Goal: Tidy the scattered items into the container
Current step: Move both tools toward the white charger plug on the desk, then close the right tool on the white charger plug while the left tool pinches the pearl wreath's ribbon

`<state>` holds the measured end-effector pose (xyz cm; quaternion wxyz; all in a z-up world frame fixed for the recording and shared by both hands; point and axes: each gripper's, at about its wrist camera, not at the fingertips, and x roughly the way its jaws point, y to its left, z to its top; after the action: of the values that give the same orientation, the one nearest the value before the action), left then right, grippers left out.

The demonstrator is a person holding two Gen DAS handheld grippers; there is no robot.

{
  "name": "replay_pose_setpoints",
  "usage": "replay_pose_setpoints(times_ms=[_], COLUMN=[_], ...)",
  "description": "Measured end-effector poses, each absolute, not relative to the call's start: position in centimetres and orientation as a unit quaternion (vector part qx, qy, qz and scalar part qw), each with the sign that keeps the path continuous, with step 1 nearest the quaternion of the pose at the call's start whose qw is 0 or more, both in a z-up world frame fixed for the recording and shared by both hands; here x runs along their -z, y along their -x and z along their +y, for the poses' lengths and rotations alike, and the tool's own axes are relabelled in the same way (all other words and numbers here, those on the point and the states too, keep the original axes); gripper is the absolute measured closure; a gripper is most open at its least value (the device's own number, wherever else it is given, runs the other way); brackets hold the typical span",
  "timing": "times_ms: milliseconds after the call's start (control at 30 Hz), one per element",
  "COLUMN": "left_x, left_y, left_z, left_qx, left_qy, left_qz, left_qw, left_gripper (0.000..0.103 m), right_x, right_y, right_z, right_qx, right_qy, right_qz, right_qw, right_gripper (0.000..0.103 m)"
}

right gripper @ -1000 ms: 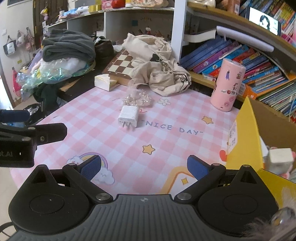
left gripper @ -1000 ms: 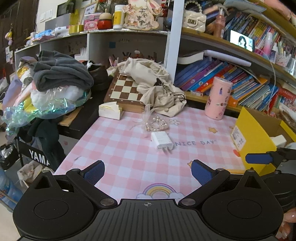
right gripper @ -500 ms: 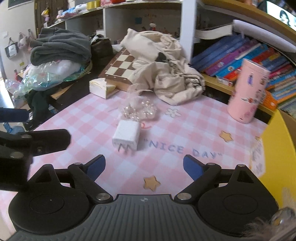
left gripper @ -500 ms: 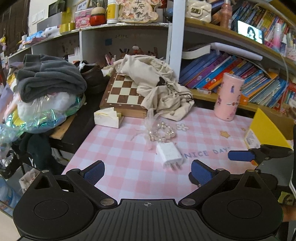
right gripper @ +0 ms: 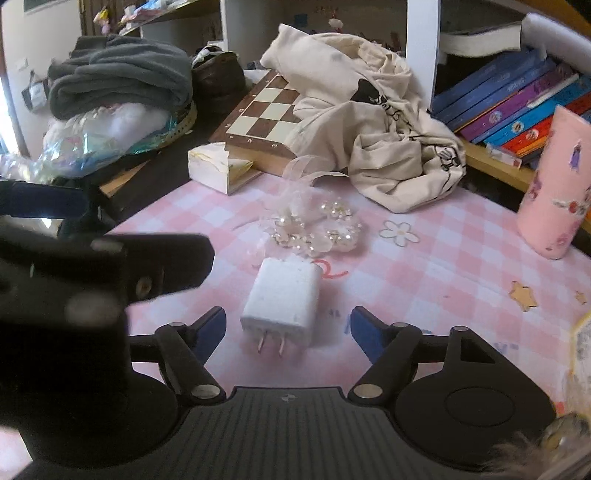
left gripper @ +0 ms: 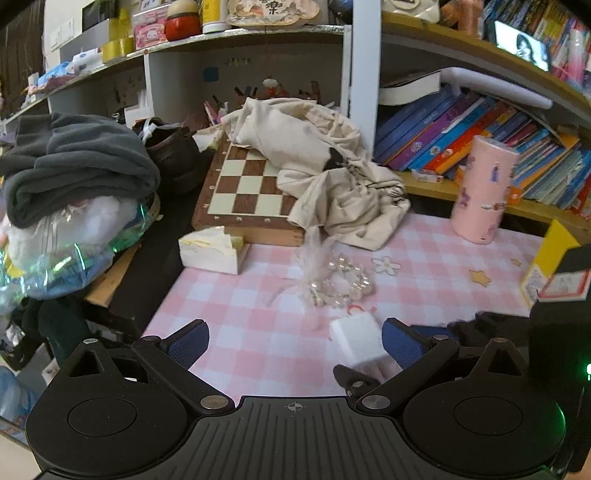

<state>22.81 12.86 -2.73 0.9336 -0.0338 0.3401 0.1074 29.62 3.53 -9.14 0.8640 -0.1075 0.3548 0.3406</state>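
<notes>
- The right gripper [right gripper: 288,332] has its jaws apart on either side of the white charger plug [right gripper: 282,301]; they have just been closing in, but the blue pads [right gripper: 212,326] stand clear of both its sides, so nothing is gripped yet
- The left gripper [left gripper: 293,341] hangs with its jaws wide apart and nothing between them, above the pink checked mat [left gripper: 236,306]; from the right wrist its dark body crosses the left of the view
- The charger plug lies flat on the mat with its two metal prongs pointing toward the right gripper, just in front of the bead bracelet in clear wrapping [right gripper: 317,227]
- The step in hand, as I judge it, is the pick-up of the plug: the next move calls for the pads to finish closing squarely on its flat sides, then a lift and a carry to the yellow cardboard box [left gripper: 550,251] at the right edge of the mat
- The bracelet looks to be the other loose item left; its slippery wrapping may need a gentler pinch
- Writing: a red "2" is printed on the mat beside the plug [right gripper: 330,269]; the chessboard [right gripper: 266,110] shows the edge numerals 2 and 3; a plaque on the top shelf [left gripper: 273,7] carries Chinese characters, cut off by the frame; the book spines and the sticker on the box are too blurred to read
</notes>
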Motion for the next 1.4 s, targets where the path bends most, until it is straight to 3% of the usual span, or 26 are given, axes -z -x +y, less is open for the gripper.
replay_pose_setpoints(times_ms=[133,300,633,700,767,800,933,967,1400], left_x=[3.2,4.1,6.5,6.9,7.4,7.6,8.4,8.4,4.0], left_y=[-24.4,-26.8,-31.9,-32.9,-34.0,-34.3,-35.0,-34.8,-28.6], left_z=[13.7,14.0,13.3,13.4,13.7,13.8,14.1,14.2,14.2], left_qx=[-0.106,-0.095,-0.077,-0.090,-0.093,-0.092,-0.084,-0.078,-0.019], left_qy=[0.037,0.030,0.013,0.017,0.029,0.032,0.040,0.047,0.119], left_qz=[0.345,0.353,0.345,0.345,0.353,0.356,0.375,0.376,0.347], left_qw=[0.932,0.930,0.935,0.934,0.931,0.929,0.922,0.922,0.930], left_gripper=[0.002,0.002,0.004,0.015,0.036,0.041,0.087,0.093,0.100], right_x=[9.8,10.1,9.7,9.7,9.8,9.8,9.8,9.8,8.9], right_y=[-30.6,-31.2,-31.4,-31.0,-30.8,-30.7,-30.7,-30.7,-29.9], right_z=[4.2,4.1,-0.6,-0.6,-0.6,-0.5,-0.5,-0.4,-1.7], right_qx=[-0.335,-0.349,-0.320,-0.321,-0.322,-0.323,-0.324,-0.323,-0.323], right_qy=[0.111,0.108,0.105,0.113,0.119,0.120,0.125,0.126,0.100], right_qz=[0.352,0.353,0.372,0.369,0.366,0.365,0.364,0.366,0.380], right_qw=[0.867,0.861,0.865,0.865,0.865,0.865,0.864,0.863,0.861], right_gripper=[0.036,0.059,0.061,0.061,0.061,0.061,0.061,0.060,0.062])
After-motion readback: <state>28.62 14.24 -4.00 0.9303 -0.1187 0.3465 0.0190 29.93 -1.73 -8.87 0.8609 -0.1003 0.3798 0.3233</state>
